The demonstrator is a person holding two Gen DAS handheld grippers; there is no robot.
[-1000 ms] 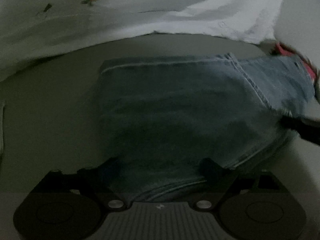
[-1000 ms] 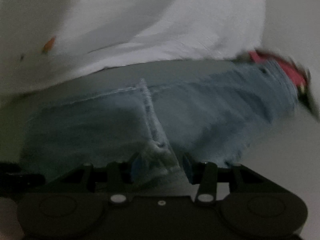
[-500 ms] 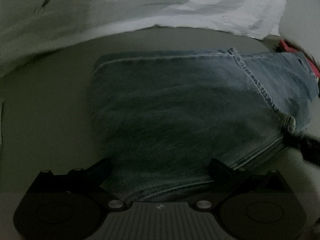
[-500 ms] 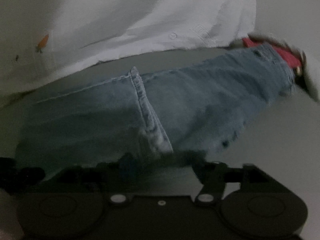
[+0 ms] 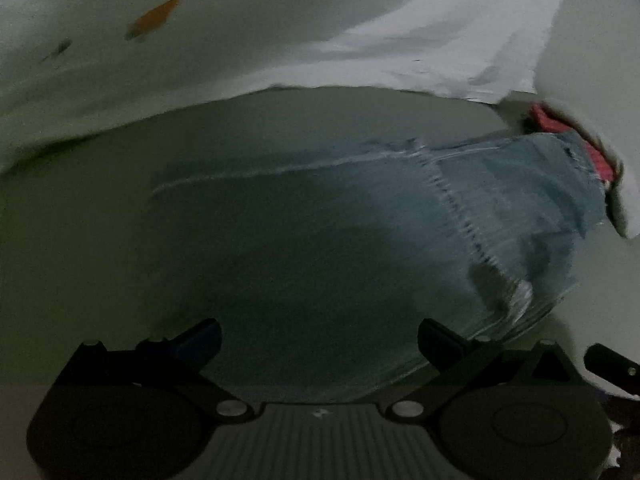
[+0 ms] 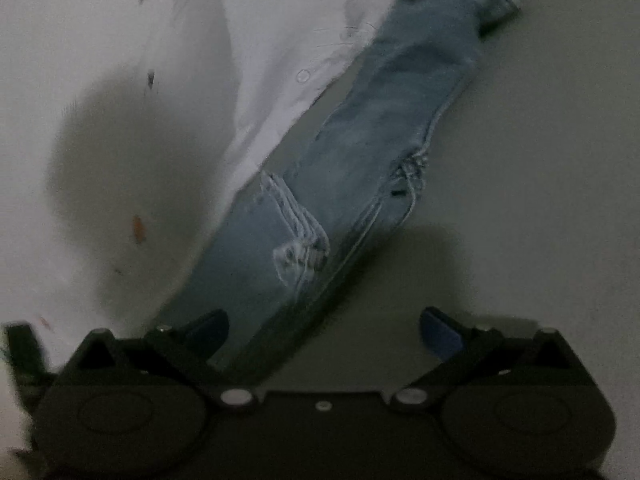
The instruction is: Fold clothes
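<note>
Change: the right gripper (image 6: 324, 330) has rolled and let go of the denim seam it pinched a second ago; its jaws have just been opening, and the jeans (image 6: 384, 120) now run diagonally toward 1 o'clock.
Left gripper (image 5: 318, 338): fingers spread wide, folded jeans (image 5: 360, 248) lying between and beyond them at 12 o'clock, pads not pressing.
Right gripper: fingers spread; denim reaches its left finger only.
Surroundings: white garment (image 5: 280, 28) at 12 o'clock, red cloth (image 5: 548, 118) at 2 o'clock.
Writing: none legible; frames dim, blurred.
</note>
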